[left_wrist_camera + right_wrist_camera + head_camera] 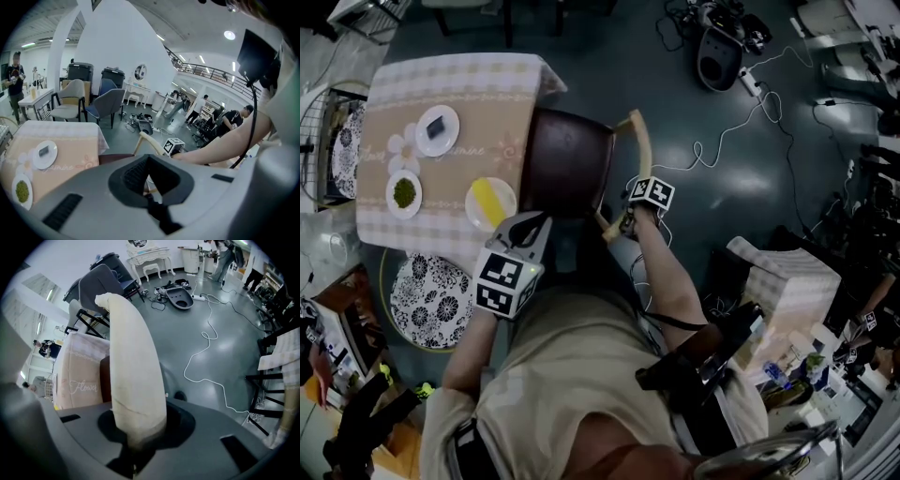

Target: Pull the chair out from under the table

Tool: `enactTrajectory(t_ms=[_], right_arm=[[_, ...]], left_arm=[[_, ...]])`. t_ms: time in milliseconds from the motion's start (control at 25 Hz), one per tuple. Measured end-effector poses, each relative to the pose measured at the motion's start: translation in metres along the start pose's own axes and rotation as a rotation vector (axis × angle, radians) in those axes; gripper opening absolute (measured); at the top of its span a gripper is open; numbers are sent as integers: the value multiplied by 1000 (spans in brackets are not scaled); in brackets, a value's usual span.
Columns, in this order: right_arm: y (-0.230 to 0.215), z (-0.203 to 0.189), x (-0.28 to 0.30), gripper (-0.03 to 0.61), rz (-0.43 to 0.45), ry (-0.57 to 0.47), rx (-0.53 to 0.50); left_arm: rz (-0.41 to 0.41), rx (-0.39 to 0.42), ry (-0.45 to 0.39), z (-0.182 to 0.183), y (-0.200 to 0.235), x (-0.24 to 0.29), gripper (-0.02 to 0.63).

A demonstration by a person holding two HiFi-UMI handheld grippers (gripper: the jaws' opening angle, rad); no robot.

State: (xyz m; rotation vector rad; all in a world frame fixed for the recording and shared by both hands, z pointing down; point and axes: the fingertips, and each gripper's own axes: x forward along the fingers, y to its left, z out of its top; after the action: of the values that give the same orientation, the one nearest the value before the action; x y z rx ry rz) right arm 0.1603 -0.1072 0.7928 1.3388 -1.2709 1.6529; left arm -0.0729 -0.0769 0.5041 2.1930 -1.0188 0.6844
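Observation:
The chair has a dark brown seat (567,164) that is partly tucked under the table (459,89) with its beige checked cloth. Its curved cream backrest (642,141) faces the open floor. My right gripper (623,223) points steeply down and is shut on the near end of that backrest (131,357), which fills the space between its jaws (136,427). My left gripper (536,225) hovers beside the seat's near edge and touches nothing. In the left gripper view nothing lies between its jaws (150,180), and their state is unclear.
Three small plates (437,129) (404,194) (491,202) sit on the table. A round black-and-white patterned seat (431,300) stands at its near side. White cables (722,141) trail over the dark floor behind the chair. Another cloth-covered table (787,281) stands to the right.

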Motion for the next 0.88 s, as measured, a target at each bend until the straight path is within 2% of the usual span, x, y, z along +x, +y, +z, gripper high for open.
enactTrajectory(t_ms=[520, 880], right_arm=[[0, -1, 2, 94, 13, 10, -1], [-19, -1, -2, 94, -2, 8, 9]], left_arm=[[16, 10, -12, 8, 1, 1, 6], [6, 17, -10, 11, -5, 6, 6]])
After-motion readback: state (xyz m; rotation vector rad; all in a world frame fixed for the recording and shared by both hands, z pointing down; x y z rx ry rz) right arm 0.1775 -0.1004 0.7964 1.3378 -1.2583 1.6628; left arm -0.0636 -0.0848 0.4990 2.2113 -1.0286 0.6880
